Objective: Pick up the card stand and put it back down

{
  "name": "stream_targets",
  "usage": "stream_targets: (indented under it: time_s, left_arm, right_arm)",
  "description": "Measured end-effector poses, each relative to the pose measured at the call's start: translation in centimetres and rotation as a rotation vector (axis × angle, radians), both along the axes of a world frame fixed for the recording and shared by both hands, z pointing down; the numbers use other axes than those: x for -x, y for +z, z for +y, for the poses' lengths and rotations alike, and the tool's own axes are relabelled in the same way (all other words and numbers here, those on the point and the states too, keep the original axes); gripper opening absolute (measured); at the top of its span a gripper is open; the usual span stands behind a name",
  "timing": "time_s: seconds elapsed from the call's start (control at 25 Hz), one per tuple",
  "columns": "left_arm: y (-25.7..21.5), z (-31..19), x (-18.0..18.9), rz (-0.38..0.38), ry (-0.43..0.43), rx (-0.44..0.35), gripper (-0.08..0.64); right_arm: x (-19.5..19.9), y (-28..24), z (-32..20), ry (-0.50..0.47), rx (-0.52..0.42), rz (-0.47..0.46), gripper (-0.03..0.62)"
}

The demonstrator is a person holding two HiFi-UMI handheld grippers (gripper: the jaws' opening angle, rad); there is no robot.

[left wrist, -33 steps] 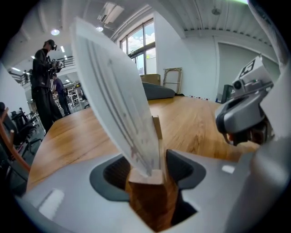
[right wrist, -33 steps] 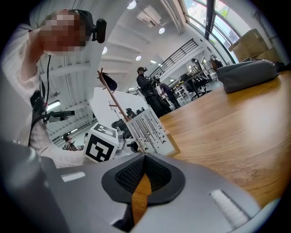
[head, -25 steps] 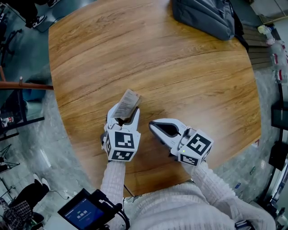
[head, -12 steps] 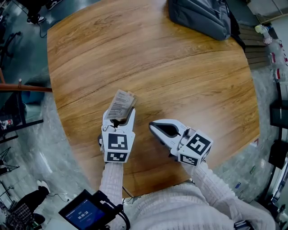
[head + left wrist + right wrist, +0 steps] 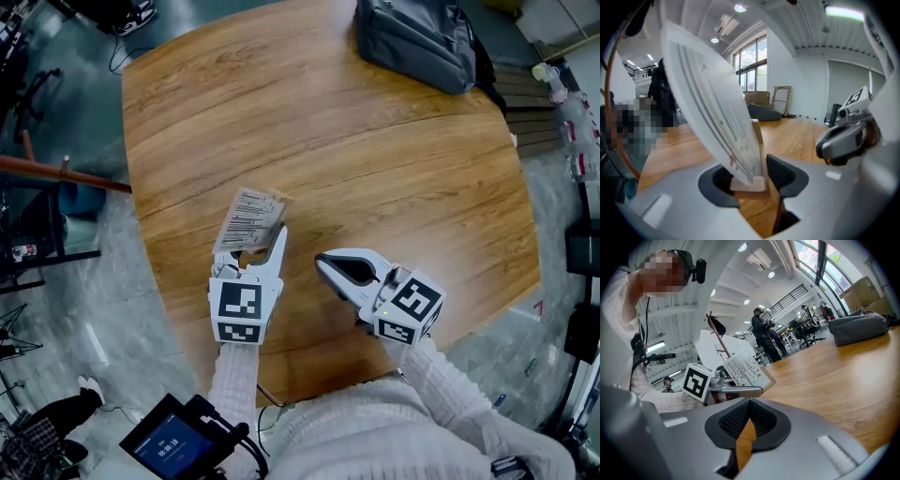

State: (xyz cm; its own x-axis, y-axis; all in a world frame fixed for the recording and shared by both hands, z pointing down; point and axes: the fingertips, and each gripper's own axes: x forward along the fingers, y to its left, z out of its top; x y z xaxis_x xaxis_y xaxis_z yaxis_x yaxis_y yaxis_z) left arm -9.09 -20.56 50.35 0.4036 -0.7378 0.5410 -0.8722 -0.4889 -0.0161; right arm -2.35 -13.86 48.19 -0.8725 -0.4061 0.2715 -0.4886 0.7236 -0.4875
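We have the left gripper (image 5: 254,255) clamped on the stand (image 5: 248,220), off the table (image 5: 375,159); right gripper (image 5: 325,263) closed, empty. Set-down remains.

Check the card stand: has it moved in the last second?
Yes. Held in the left tongs, the card stand has drifted left in the head view, away from the grey bag, and looks larger, so it has probably risen off the table.

Small wooden card stand (image 5: 249,225) bearing a white printed card, tilted, base pinched in left claw (image 5: 251,254), off the desk (image 5: 375,141).
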Motion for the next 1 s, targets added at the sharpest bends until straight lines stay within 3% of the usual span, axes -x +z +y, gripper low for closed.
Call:
stream_targets:
  time_s: [0.44, 0.56, 1.0]
  left_arm:
    - [-7.6, 6.2, 0.5, 0.063, -0.021, -0.074, 0.186]
    - [-9.1, 8.6, 0.2, 0.11, -0.015, -0.072, 0.187]
    - [-11.8, 15.3, -0.8, 0.165, 0.003, -0.099, 0.187]
  right_arm:
    - [-0.3, -6.5, 2.8, 0.027, -0.131, -0.011, -0.002]
    - [-0.6, -8.0, 4.1, 0.038, -0.155, -0.017, -0.002]
    - [-0.3, -10.8, 8.9, 0.008, -0.216, -0.026, -0.002]
